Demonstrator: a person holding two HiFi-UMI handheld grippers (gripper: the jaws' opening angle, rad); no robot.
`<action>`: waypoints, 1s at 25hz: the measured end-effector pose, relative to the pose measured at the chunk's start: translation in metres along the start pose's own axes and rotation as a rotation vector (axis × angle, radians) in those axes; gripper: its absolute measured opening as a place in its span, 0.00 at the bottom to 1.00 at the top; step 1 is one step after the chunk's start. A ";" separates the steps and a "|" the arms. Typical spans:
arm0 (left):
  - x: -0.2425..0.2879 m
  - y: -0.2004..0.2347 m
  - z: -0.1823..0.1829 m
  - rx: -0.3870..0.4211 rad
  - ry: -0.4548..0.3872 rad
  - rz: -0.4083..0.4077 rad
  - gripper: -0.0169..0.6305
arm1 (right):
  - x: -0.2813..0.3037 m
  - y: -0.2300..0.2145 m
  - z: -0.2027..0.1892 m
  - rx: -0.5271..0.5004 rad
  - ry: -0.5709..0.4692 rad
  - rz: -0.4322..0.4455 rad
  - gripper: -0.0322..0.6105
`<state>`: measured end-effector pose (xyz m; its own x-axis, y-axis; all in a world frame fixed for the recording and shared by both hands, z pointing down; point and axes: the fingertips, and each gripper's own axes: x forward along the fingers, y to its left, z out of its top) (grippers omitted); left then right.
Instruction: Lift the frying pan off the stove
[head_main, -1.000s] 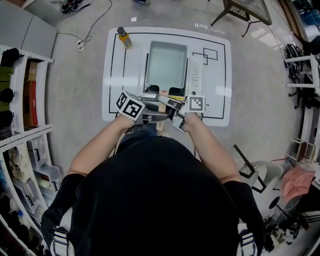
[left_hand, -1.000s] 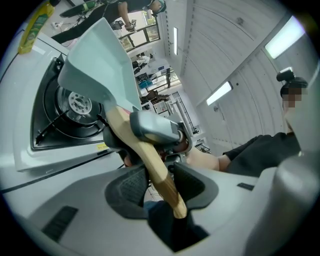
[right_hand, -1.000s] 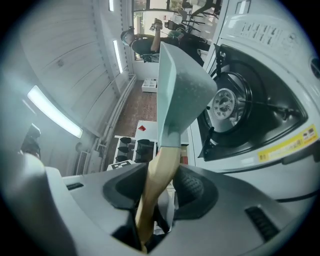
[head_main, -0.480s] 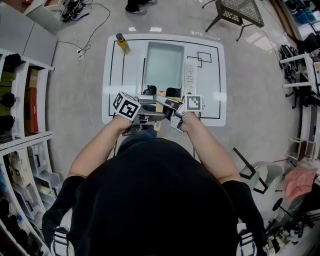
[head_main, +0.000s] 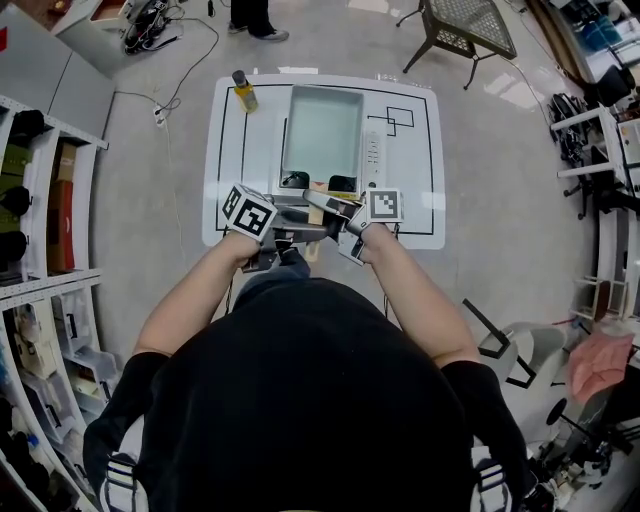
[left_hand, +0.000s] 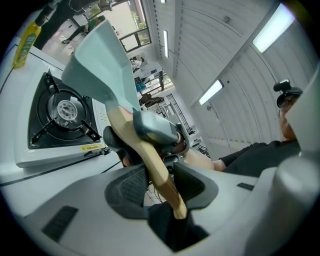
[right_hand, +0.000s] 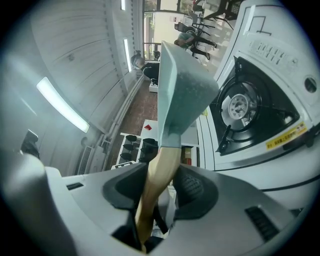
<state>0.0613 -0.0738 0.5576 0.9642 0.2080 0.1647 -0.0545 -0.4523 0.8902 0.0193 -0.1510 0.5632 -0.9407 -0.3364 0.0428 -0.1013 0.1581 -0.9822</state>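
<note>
The frying pan (left_hand: 100, 65) looks matt, its handle (left_hand: 152, 162) smooth wood, the stove (right_hand: 287, 70) glossy.

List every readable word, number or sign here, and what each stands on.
No text reads clearly.
Yellow sticker on the stove front: print too small.
Button panel markings: blurred.
Yellow bottle label: blurred.
Marker cubes: square patterns only, no words.
</note>
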 end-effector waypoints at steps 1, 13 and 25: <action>0.000 -0.003 -0.001 0.003 -0.002 -0.001 0.27 | -0.001 0.003 -0.001 -0.008 0.001 0.006 0.32; 0.004 -0.028 -0.018 0.019 -0.008 -0.005 0.27 | -0.013 0.018 -0.025 0.008 -0.011 0.005 0.32; 0.009 -0.048 -0.039 0.032 -0.005 0.000 0.27 | -0.023 0.030 -0.049 -0.029 0.010 0.013 0.32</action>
<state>0.0625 -0.0162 0.5330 0.9655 0.2032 0.1627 -0.0465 -0.4802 0.8759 0.0219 -0.0934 0.5413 -0.9451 -0.3252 0.0318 -0.0980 0.1894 -0.9770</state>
